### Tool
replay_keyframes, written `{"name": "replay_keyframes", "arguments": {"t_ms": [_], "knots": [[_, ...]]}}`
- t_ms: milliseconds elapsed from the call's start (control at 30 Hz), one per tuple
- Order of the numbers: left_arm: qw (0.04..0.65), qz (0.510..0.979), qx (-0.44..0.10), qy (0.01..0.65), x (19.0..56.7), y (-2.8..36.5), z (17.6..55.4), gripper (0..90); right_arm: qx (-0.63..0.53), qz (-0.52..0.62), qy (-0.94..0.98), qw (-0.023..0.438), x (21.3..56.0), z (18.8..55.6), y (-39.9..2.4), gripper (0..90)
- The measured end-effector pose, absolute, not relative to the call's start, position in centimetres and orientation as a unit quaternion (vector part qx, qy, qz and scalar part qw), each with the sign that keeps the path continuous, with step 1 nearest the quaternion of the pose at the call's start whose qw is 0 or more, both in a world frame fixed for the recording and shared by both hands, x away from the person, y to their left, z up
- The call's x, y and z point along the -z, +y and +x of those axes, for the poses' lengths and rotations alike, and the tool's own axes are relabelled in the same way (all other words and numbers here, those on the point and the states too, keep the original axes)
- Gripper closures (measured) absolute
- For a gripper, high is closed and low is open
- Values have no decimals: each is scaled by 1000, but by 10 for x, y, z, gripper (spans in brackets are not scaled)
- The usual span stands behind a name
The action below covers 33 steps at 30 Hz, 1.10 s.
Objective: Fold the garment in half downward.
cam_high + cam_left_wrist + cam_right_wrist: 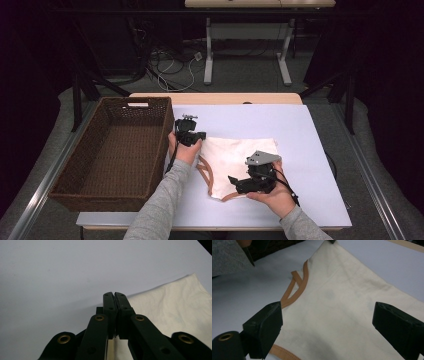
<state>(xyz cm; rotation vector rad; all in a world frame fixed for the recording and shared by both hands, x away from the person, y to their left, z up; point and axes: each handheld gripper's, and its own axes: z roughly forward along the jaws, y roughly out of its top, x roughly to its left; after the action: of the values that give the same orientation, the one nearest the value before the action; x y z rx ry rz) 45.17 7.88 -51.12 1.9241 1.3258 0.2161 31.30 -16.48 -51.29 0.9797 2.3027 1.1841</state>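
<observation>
Two grippers work a cloth (pixel 240 160) beside the basket (pixel 115 155): left gripper (pixel 115 296) pinches its corner, right gripper (pixel 327 322) gapes over soft, limp fabric best taken by its orange hem (pixel 297 287).

**Open table to the right, basket walling the left**

The wicker basket (pixel 112 155) takes the left of the high view; its tall right wall stands just beside the left gripper (pixel 189 131). The cream cloth (pixel 235 155) lies flat at centre, low enough to pass over. Bare table (pixel 300 130) runs open along the upper and right parts. The right gripper (pixel 239 184) hangs over the cloth's lower edge.
</observation>
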Motion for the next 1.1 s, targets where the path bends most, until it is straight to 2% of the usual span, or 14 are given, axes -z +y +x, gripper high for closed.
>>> {"name": "replay_keyframes", "arguments": {"t_ms": [533, 1100], "knots": [[388, 756, -85, 520, 512, 79, 452, 879, -418, 301, 837, 185, 529, 290, -144, 165], [391, 753, -84, 522, 511, 79, 451, 878, -417, 269, 856, 146, 534, 283, -130, 372]]}}
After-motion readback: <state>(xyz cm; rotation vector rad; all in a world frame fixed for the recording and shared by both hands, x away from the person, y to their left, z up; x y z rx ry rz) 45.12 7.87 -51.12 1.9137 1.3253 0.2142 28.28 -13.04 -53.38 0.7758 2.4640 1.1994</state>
